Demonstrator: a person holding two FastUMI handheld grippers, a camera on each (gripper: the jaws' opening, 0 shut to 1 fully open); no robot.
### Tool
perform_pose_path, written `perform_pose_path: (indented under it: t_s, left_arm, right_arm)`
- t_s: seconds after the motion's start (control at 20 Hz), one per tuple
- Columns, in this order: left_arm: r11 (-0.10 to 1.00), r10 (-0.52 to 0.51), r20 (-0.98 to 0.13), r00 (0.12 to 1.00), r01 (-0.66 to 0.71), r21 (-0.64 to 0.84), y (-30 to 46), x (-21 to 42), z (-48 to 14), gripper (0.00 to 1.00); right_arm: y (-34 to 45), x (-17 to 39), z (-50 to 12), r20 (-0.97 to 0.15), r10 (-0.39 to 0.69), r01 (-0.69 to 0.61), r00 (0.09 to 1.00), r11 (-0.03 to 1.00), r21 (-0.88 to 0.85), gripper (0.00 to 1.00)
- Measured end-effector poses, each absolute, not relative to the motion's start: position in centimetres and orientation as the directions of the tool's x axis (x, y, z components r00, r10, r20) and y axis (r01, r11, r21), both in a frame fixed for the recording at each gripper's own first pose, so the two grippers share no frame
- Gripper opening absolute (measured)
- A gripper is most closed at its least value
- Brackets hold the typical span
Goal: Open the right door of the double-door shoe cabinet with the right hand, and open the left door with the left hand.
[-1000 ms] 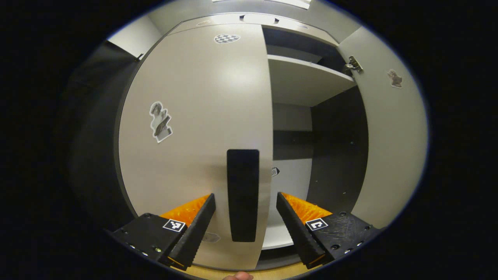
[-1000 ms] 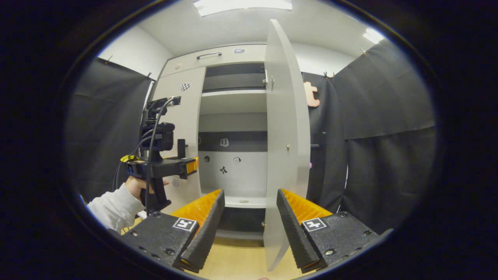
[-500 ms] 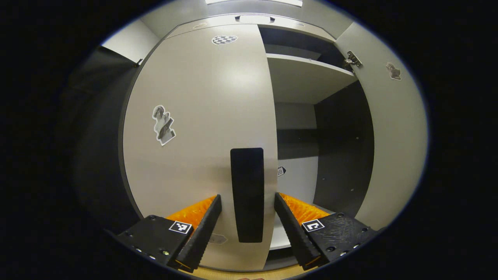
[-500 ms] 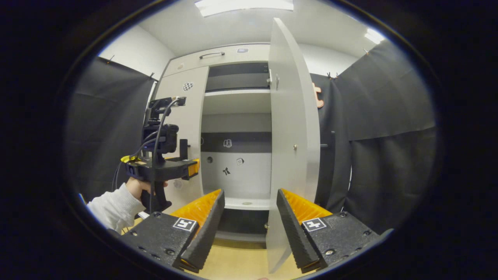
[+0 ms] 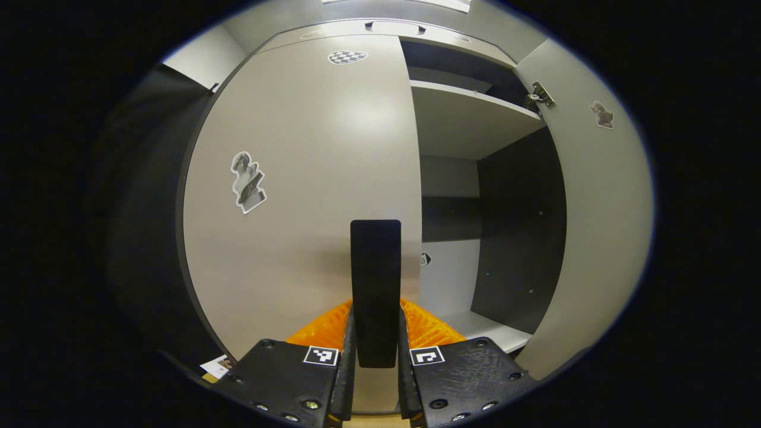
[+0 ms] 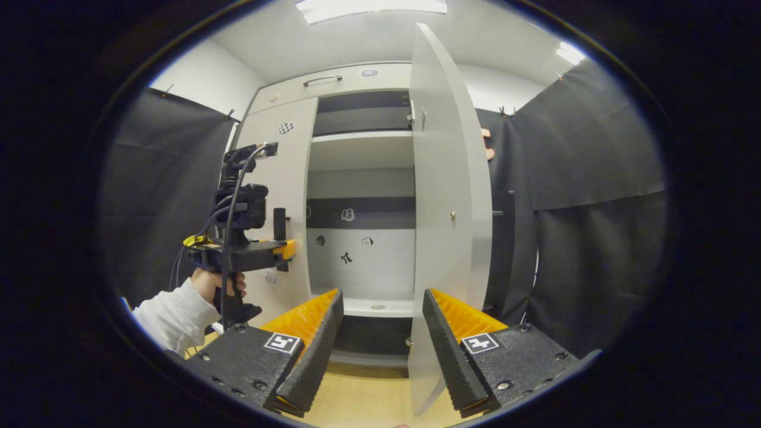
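In the left gripper view the pale grey left door [image 5: 309, 178] of the shoe cabinet stands flush with the cabinet, with stickers on it. My left gripper [image 5: 376, 321] is shut on its black vertical handle [image 5: 375, 273], one finger on each side. The right door [image 5: 594, 208] stands swung open. In the right gripper view that right door [image 6: 446, 208] is almost edge-on, just beyond my right gripper [image 6: 383, 297], which is open with nothing between its fingers. Farther left, a hand [image 6: 211, 285] holds the left gripper [image 6: 279, 249] against the left door [image 6: 282, 172].
The open right half shows a pale shelf [image 6: 359, 154], a dark back band and a floor panel [image 6: 368, 306] with small stickers. A top compartment with a bar handle [image 6: 322, 79] sits above the doors. Black cloth [image 6: 594, 208] hangs on both sides. Wooden floor [image 6: 368, 398] lies below.
My left gripper's fingers have come together on the left door's handle, from open a second ago. The right gripper has stayed open and drifted only slightly.
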State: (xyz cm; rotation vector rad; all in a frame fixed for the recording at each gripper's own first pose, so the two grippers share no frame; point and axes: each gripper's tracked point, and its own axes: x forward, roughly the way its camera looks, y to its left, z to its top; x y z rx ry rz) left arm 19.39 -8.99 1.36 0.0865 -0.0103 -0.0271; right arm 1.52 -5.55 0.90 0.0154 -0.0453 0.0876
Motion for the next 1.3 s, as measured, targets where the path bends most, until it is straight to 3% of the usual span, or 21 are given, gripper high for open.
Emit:
perform_pose_path:
  t_s: [0.05,0.4,0.85,1.3]
  left_arm:
    - [0.994,-0.017,0.008,1.000,0.016,0.104,-8.9,19.8,1.4,0.20]
    - [0.994,-0.045,0.008,0.999,0.044,0.097,-9.0,19.4,1.2,0.02]
    - [0.991,-0.099,-0.003,0.995,0.099,0.089,-8.5,14.2,1.9,0.02]
    - [0.995,-0.061,-0.011,0.998,0.062,0.078,-3.1,7.3,1.9,0.02]
  right_arm:
    - [-5.6,1.5,0.8,0.044,0.085,-0.086,0.995,0.996,0.014,0.84]
    - [-5.3,0.9,0.6,0.041,0.083,-0.083,0.996,0.996,0.011,0.84]
    - [-4.5,-0.5,0.7,0.049,0.080,-0.080,0.996,0.997,0.010,0.84]
    - [-2.1,-2.0,0.2,0.050,0.103,-0.105,0.993,0.994,0.022,0.84]
